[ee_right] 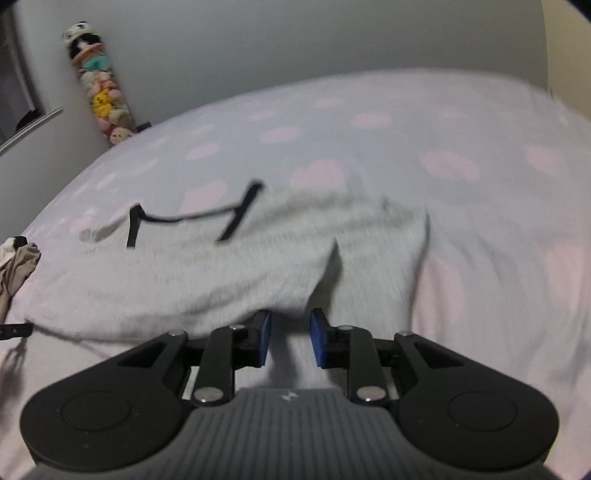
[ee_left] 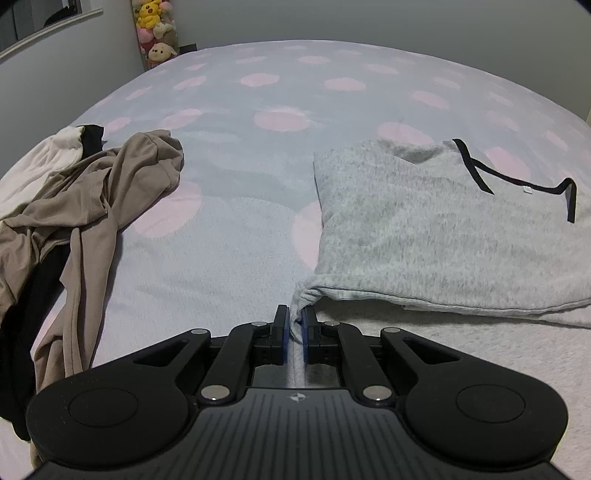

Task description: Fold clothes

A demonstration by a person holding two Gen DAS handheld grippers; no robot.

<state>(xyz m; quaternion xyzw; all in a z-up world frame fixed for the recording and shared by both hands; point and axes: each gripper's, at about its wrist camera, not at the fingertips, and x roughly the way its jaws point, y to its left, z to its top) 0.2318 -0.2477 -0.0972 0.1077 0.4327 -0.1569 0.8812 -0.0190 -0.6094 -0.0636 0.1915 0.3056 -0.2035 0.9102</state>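
Observation:
A grey shirt with a black-trimmed neckline (ee_left: 436, 229) lies partly folded on the bed, sleeves tucked in. My left gripper (ee_left: 294, 325) is shut on the shirt's near-left corner edge, which is pinched between the blue pads. In the right wrist view the same grey shirt (ee_right: 221, 266) lies ahead, blurred. My right gripper (ee_right: 290, 334) is open, with shirt fabric lying between and below its blue pads (ee_right: 317, 341), not clamped.
A heap of clothes, beige (ee_left: 92, 199), white and black, lies at the bed's left side. The bedspread (ee_left: 258, 122) is pale blue with pink spots. A hanging column of plush toys (ee_left: 157, 29) is on the far wall by the corner.

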